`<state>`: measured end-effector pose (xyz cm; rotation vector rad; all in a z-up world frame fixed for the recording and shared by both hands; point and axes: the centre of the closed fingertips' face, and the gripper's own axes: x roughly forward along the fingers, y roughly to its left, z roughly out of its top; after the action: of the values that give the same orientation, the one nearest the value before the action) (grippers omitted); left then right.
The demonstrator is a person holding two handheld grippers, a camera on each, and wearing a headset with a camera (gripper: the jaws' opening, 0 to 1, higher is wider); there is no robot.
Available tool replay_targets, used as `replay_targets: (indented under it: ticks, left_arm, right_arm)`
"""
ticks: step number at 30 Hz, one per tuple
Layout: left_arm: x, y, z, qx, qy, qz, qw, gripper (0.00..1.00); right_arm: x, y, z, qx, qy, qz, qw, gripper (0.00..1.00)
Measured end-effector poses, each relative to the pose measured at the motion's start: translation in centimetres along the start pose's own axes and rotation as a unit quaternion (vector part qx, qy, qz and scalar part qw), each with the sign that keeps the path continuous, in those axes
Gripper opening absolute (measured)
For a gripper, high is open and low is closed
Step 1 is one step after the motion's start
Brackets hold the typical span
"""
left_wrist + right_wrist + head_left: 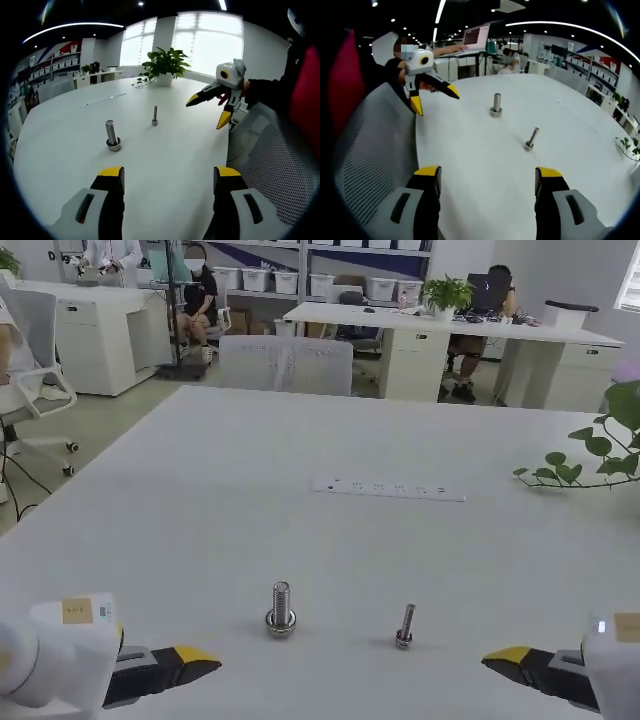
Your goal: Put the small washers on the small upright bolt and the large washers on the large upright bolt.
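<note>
Holding both spread and empty, I've the left hand-held gripper (169,175) nearer the upright large bolt (280,606), right hand-held gripper (489,172) nearer the small bolt (405,624); washers (280,623) seemingly seated.

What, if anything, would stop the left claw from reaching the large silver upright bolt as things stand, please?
Probably nothing, so yes: the left claw stands open, and only bare white tabletop lies between it and the large silver bolt.
</note>
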<state>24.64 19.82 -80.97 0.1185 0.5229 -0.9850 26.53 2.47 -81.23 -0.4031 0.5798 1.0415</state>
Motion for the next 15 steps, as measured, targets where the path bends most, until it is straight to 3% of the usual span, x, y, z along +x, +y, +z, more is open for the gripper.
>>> replay_targets:
  ticks: [15]
  left_arm:
    - [0.02,-0.37,-0.08,0.002,0.0,-0.005,1.0,0.72]
  right_arm:
    - [-0.25,0.37,-0.16,-0.001,0.005,-0.002,1.0,0.78]
